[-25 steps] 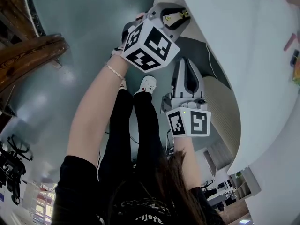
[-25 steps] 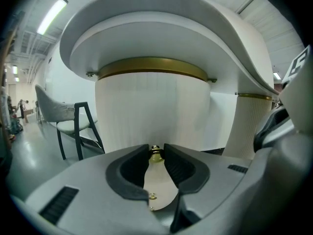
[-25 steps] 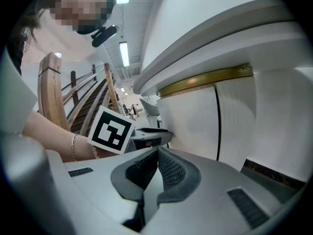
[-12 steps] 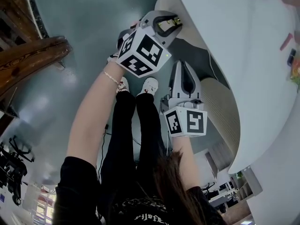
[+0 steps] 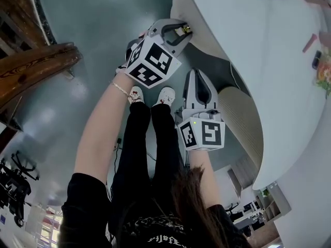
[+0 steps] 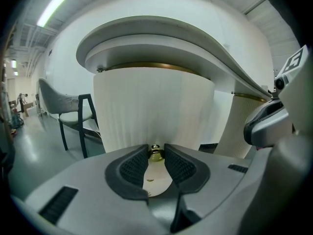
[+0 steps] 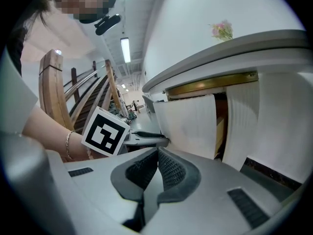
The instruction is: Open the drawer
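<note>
A white ribbed drawer front (image 6: 151,106) sits under the curved white desk top (image 5: 248,45). It carries a small brass knob (image 6: 156,153), and my left gripper (image 6: 156,150) is shut on that knob. From the head view the left gripper (image 5: 177,30) reaches to the desk's edge with the knob (image 5: 182,30) between its fingers. The right gripper view shows the drawer front (image 7: 188,124) standing out from the cabinet, with a dark gap (image 7: 221,126) behind it. My right gripper (image 7: 157,153) is shut and empty, and it hangs just right of the left one (image 5: 195,74).
A ribbed cabinet side (image 5: 243,118) stands under the desk to the right. A dark-legged chair (image 6: 73,114) is left of the drawer. A wooden stair rail (image 5: 36,66) runs at the far left. The person's legs and white shoes (image 5: 165,94) are below the grippers.
My left gripper has drawn back from the desk with the knob in it, and the drawer front has come out with it. The right gripper has stayed about where it was.
</note>
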The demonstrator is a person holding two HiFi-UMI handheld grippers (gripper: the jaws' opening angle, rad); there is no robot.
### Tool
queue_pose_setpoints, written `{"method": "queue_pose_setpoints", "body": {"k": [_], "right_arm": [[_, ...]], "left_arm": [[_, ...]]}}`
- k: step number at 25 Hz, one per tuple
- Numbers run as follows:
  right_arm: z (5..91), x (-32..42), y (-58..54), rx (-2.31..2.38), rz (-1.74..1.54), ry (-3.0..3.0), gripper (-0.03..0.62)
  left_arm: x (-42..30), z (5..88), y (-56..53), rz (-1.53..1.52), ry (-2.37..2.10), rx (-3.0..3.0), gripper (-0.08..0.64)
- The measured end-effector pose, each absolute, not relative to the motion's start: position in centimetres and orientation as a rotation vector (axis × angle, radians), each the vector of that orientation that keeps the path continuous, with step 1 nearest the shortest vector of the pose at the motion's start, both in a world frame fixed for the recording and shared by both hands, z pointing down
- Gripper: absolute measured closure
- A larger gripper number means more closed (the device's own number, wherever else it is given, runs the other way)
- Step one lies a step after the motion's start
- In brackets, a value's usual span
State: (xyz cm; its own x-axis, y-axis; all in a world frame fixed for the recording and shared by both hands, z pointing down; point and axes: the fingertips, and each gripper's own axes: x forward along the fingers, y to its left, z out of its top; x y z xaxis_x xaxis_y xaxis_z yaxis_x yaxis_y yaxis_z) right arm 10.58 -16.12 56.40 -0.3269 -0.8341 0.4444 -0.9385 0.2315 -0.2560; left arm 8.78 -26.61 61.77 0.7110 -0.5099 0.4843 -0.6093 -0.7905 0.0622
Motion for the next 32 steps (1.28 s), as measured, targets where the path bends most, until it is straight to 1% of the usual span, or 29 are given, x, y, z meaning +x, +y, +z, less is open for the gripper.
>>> {"method": "queue_pose_setpoints", "body": {"k": [10,16,32], "right_arm": [[54.9,10.6,-14.2,1.625,0.746,-2.273,0.566],[54.8,11.5,-13.9,1.629,0.762,-2.264,0.566],[53.9,10.9,-12.4,1.623,0.772,-2.266,0.566]], "left_arm": [[7.7,61.6,-25.5,0.711,-0.934,2.566,0.442],[7.7,61.6,-25.3,0.725,-0.922,2.563,0.442],[5.4,61.4,-23.5,0.783,-0.938,2.553,0.442]]}}
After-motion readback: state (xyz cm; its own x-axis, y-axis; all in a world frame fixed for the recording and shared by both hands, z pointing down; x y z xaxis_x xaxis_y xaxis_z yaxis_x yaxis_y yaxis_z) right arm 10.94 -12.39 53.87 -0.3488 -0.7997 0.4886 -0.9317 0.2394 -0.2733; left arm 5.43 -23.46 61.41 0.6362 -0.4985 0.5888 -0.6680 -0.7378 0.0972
